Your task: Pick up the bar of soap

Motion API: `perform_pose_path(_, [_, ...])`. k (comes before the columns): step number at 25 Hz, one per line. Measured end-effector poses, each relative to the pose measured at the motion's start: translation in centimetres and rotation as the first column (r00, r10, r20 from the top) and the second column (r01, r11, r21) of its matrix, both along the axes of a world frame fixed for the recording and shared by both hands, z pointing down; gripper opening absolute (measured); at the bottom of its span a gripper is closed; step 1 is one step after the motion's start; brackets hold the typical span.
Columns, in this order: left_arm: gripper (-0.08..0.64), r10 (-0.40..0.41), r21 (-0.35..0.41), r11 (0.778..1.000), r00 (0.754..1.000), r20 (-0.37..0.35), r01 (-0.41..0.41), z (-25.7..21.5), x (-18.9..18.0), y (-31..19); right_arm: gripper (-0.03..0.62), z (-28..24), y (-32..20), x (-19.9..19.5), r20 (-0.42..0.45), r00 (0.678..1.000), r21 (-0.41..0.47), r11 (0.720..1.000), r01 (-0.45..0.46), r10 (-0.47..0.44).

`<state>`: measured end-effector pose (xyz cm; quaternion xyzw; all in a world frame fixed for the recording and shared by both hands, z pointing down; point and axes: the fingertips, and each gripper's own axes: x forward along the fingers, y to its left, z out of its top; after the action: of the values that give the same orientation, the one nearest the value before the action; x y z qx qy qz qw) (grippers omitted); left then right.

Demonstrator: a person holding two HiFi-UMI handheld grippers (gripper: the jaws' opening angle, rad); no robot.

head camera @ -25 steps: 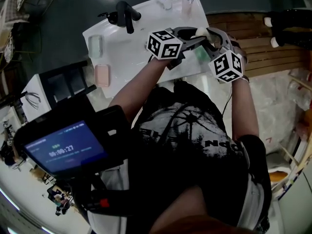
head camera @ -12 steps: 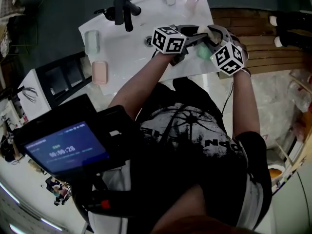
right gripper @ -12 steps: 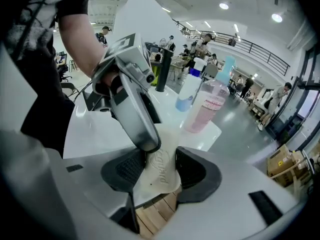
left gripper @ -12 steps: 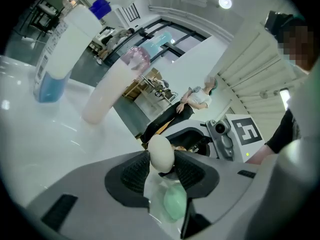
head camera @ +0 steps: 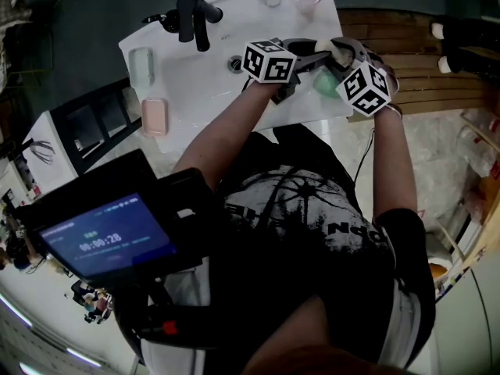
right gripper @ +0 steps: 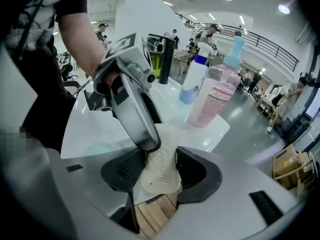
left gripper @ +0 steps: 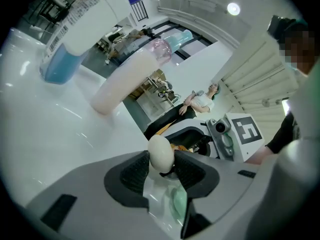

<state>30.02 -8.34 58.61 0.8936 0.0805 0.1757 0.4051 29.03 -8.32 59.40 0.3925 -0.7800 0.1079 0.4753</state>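
Head view showed both grippers meeting over the right end of a white sink (head camera: 195, 80), with the soap (head camera: 328, 48) held between them above a green dish (head camera: 323, 82). The left gripper (left gripper: 162, 165) was clenched on one rounded end of the soap (left gripper: 161, 153). The right gripper (right gripper: 160, 171) was clamped on the other end, and the left one's jaw lay across the bar, crowding it. A black faucet (head camera: 192, 18) stood at the far left, and a drain (head camera: 236, 63) lay just left of the grippers. A blue bottle (right gripper: 192, 81) and a pink bottle (right gripper: 217, 91) stood at the far edge, near the soap. Two more dishes, pale green (head camera: 141, 65) and pink (head camera: 154, 116), sat well apart at the left edge. Wooden slats (head camera: 426, 76) lay to the right.
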Motion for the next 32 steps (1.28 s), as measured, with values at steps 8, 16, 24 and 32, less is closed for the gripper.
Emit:
perform_pose_path(8, [0.170, -0.004, 0.093, 0.996, 1.000, 0.010, 0.003, 0.3, -0.2, -0.3, 0.204, 0.5, -0.1, -0.2, -0.018, 1.000, 0.000, 1.000, 0.008, -0.008])
perform_pose_path(16, [0.215, -0.027, 0.216, 0.976, 0.998, 0.055, 0.014, 1.3, -0.7, -1.5, 0.213, 1.6, -0.7, -0.1, -0.013, 1.000, -0.010, 1.000, -0.015, 0.015])
perform_pose_path(24, [0.244, -0.048, 0.225, 0.974, 0.997, 0.062, 0.033, 2.0, -1.4, -2.5, 0.226, 2.4, -1.0, -0.3, 0.002, 0.999, -0.007, 0.999, -0.034, 0.034])
perform_pose_path(32, [0.242, -0.125, 0.281, 0.953, 0.992, 0.025, 0.113, -0.3, -3.2, -4.7, 0.230, 0.0, -1.7, -0.4, 0.063, 0.994, 0.058, 0.994, -0.088, 0.084])
